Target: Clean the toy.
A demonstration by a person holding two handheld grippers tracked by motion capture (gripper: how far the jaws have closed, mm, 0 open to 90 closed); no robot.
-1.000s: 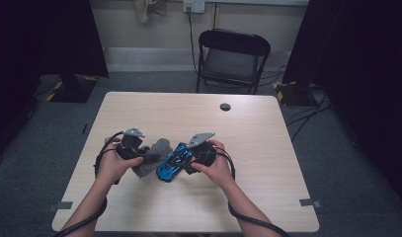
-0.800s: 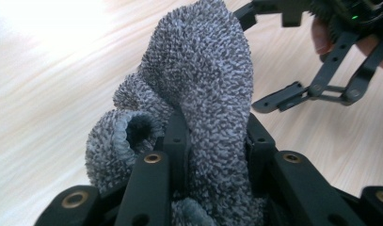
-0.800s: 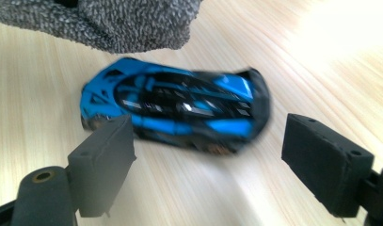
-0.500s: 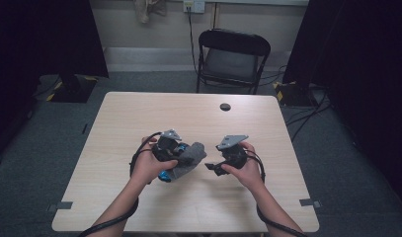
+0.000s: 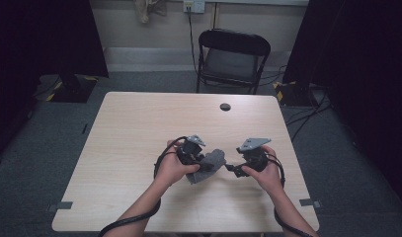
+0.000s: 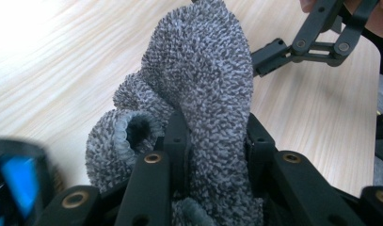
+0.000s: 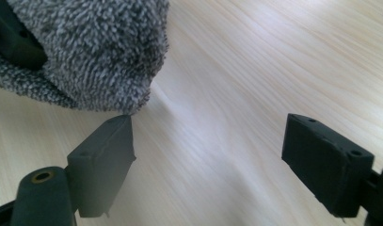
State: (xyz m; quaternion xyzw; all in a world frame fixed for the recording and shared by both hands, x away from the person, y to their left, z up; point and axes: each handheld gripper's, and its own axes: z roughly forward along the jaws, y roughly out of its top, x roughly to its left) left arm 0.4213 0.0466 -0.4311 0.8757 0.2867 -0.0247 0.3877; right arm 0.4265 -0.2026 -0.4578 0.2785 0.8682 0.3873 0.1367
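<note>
A person sits at a pale wooden desk (image 5: pixel 139 148) with a pair of tongs in each hand. The left tongs (image 5: pixel 204 163) are clenched on a fuzzy grey sock (image 5: pixel 212 164), which hangs from them just above the desk near its front half, a little right of the middle. In the left gripper view the two black jaws press into the sock (image 6: pixel 203 89) from both sides; its speckled grey pile bulges up between and above them, and the rolled cuff opens as a dark round mouth to the left of the jaws. A blurred blue and black thing (image 6: pixel 17 181) sits at the lower left edge of that view, too unclear to name. The right tongs (image 5: pixel 232 168) are released: in the right gripper view (image 7: pixel 208 160) the jaws stand wide apart with bare desk between them, and nothing is gripped. The sock's rounded end (image 7: pixel 85 52) lies at the upper left of that view, just beyond the tip of one jaw; whether that tip touches the pile cannot be told. In the high view the two pairs of tongs face each other, tips close together, with the sock between the hands and nearer the left hand (image 5: pixel 175 169). The right hand (image 5: pixel 265 170) holds its tool just beside it. A small dark round disc (image 5: pixel 225 106) lies on the far part of the desk, well apart from the hands, and a black folding chair (image 5: pixel 232 59) stands behind the desk.
</note>
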